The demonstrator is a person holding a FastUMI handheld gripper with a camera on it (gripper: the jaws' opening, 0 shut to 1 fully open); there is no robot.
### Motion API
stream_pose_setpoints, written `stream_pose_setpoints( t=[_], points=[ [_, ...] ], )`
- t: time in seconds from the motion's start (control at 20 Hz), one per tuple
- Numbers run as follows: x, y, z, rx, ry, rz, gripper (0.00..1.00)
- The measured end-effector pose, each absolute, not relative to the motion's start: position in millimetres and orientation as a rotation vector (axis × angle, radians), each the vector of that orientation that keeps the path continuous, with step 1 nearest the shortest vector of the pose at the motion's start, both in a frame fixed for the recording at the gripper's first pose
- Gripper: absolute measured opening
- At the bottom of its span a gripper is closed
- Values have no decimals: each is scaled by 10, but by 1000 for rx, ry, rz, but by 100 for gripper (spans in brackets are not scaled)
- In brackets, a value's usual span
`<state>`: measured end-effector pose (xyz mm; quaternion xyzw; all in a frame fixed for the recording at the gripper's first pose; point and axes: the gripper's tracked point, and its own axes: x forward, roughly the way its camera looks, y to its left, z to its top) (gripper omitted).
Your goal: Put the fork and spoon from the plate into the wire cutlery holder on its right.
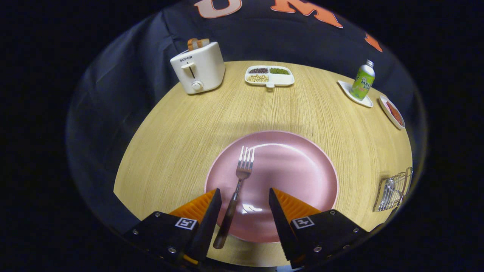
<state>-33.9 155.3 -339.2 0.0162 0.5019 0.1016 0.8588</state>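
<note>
A pink plate (295,166) lies on the wooden table just ahead of my fingers. A metal fork (237,189) with a dark handle rests on its left part, tines pointing away, handle end hanging over the plate's near rim. My gripper (244,206) stands open over the near edge of the plate, and the fork's handle lies between the fingers, close to the left one, untouched. The wire cutlery holder (393,189) stands to the right of the plate, with something shiny and metallic inside it.
At the back of the round table (181,128) stand a white toaster (198,68) with bread in it, a divided white dish of beans (269,75), a green bottle (363,80) on a small white tray and a small dish with red contents (393,112).
</note>
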Motion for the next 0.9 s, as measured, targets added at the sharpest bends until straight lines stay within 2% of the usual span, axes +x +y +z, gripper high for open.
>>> stream_pose_setpoints(
  t=[0.3,0.4,0.55,0.65,0.9],
  points=[
    [-437,1614,-3524,49,1206,218,56],
    [-461,1633,-3539,49,1248,212,46],
    [-464,1621,-3591,33,1296,191,23],
    [-476,1629,-3602,25,1319,195,11],
    [-458,1558,-3535,13,1282,230,6]
  ],
)
